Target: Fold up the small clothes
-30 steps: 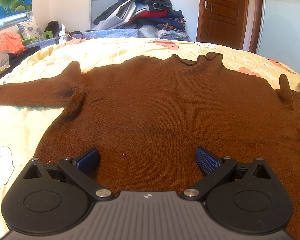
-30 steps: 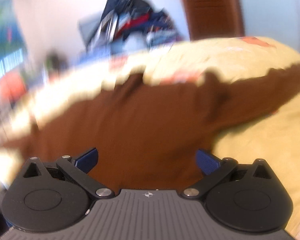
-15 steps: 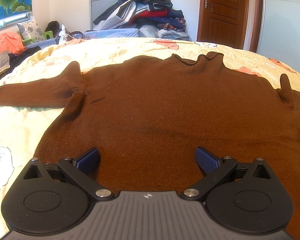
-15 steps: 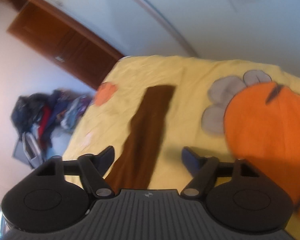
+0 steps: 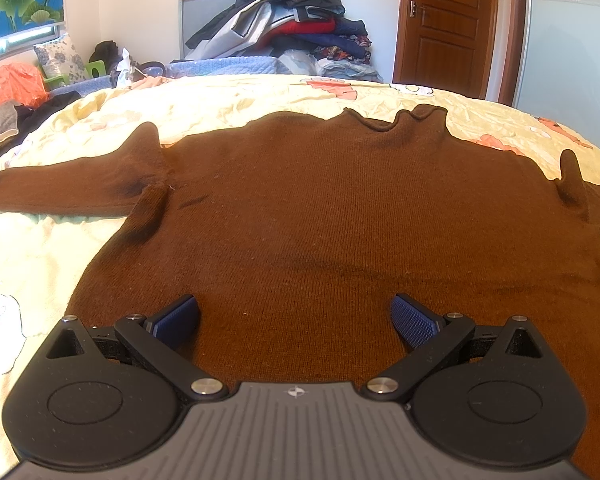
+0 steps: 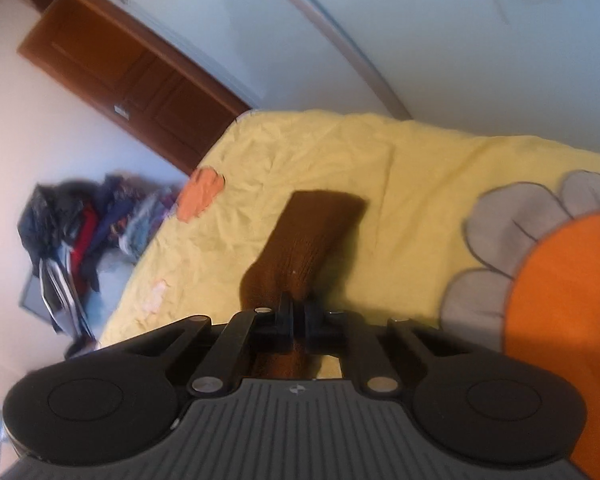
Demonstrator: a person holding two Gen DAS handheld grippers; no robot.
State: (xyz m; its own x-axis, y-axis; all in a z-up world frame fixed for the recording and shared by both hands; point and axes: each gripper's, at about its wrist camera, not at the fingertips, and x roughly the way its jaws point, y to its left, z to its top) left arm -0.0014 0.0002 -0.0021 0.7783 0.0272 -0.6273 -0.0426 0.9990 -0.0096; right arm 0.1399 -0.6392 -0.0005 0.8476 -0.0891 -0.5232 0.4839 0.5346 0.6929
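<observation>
The right gripper pinches the brown sweater's sleeve tight. Over the sweater's hem, the left gripper gapes wide, holding nothing.

Your left tool points moderately downward with its jaws spread wide; the blue pads are clear of each other and grip nothing. Your right tool is rolled well to one side and also angled downward. Its jaws are closed tight, pinching a brown sleeve between the fingertips.
</observation>
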